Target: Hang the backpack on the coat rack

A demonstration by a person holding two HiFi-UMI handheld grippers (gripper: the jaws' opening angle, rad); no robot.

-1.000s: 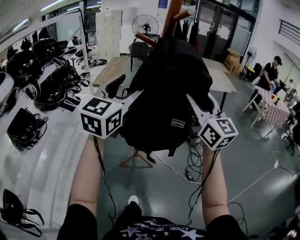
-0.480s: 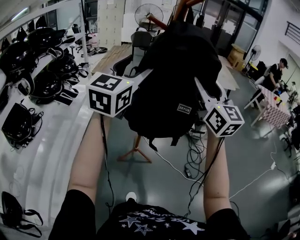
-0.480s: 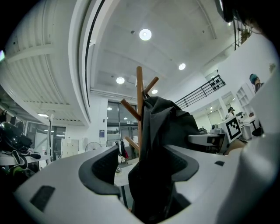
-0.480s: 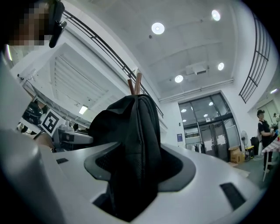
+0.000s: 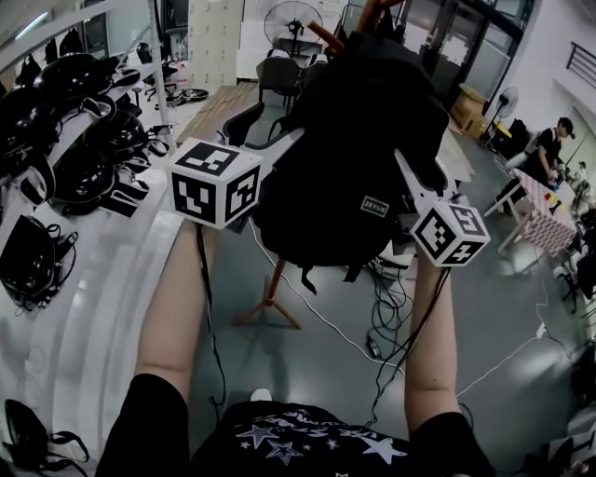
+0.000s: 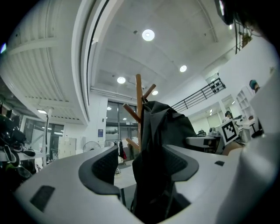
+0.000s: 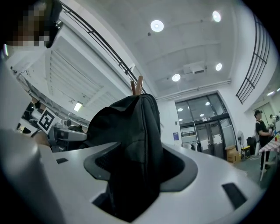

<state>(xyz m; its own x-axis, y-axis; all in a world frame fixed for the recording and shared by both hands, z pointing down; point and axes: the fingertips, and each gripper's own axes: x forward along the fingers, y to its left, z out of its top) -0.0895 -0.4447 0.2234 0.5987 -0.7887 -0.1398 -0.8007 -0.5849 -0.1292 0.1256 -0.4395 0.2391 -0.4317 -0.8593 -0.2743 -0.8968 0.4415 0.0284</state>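
Note:
A black backpack (image 5: 358,158) hangs in the air between my two grippers, right in front of the wooden coat rack. The rack's pegs (image 5: 321,35) stick out above the pack and its legs (image 5: 268,303) stand on the floor below. My left gripper (image 5: 279,154) is shut on the pack's left side and my right gripper (image 5: 410,177) on its right side. In the left gripper view, black fabric (image 6: 164,127) fills my left gripper (image 6: 142,164), with the rack pole (image 6: 139,98) just behind. In the right gripper view, the pack (image 7: 131,144) sits in my right gripper (image 7: 135,168) and the rack tips (image 7: 136,85) show above it.
A white shelf (image 5: 102,270) with several black helmets (image 5: 56,102) runs along the left. Cables (image 5: 386,317) lie on the floor by the rack's legs. A fan (image 5: 296,19), chairs and a wooden table (image 5: 223,116) stand behind. A person (image 5: 559,140) is beside a checkered table (image 5: 549,210) at far right.
Both grippers have carried the backpack a little higher and closer to the rack's pegs. Their hold on it has not changed.

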